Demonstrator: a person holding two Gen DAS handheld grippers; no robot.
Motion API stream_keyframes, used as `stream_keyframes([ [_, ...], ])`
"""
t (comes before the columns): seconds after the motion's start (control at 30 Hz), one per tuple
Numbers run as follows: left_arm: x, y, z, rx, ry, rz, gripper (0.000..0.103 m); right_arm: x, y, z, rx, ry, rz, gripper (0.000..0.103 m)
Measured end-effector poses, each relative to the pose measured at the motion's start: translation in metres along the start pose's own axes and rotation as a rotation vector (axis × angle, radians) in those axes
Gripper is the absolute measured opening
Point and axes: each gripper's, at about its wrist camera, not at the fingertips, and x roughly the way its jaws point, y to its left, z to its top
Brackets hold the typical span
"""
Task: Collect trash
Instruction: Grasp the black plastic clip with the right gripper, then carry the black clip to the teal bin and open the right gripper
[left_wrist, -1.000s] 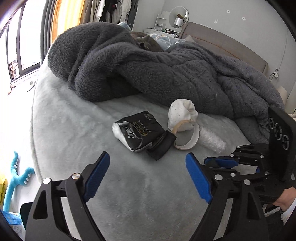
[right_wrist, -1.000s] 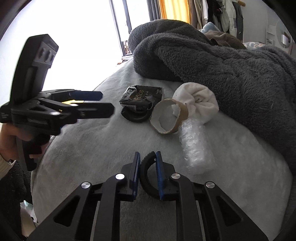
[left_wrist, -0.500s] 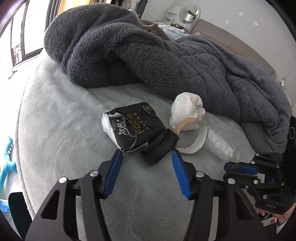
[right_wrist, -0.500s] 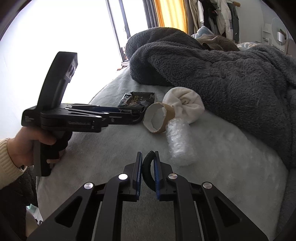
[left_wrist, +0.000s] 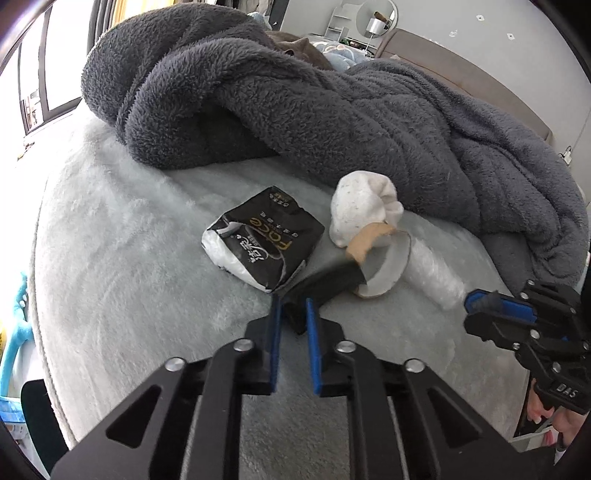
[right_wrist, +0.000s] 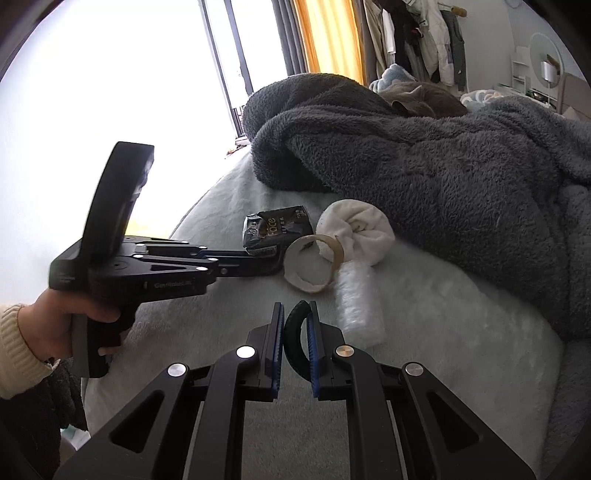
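Observation:
Trash lies on the pale grey bed: a black tissue pack, a black ring-shaped piece, a torn cardboard tape ring, a white balled cloth and a clear plastic roll. My left gripper is shut on the near edge of the black piece beside the pack; it shows in the right wrist view. My right gripper is shut on a black curved ring, held above the bed; it shows in the left wrist view.
A thick dark grey fleece blanket is heaped across the bed behind the trash. The bed edge drops off at the left, with a blue toy below. A window is at the left.
My left gripper moved forward to the black piece and closed its fingers on it. My right gripper kept hold of its black ring and drew back slightly.

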Motion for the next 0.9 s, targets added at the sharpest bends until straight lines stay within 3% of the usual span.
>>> stream_keyframes([
  [0.4, -0.033, 0.000, -0.009, 0.101, -0.048, 0.025, 0.008, 0.002, 0.014, 0.018, 0.039, -0.019, -0.003, 0.012],
  [0.9, -0.081, 0.041, -0.024, 0.094, -0.085, 0.082, 0.008, 0.023, 0.060, 0.034, 0.038, -0.017, 0.018, 0.012],
])
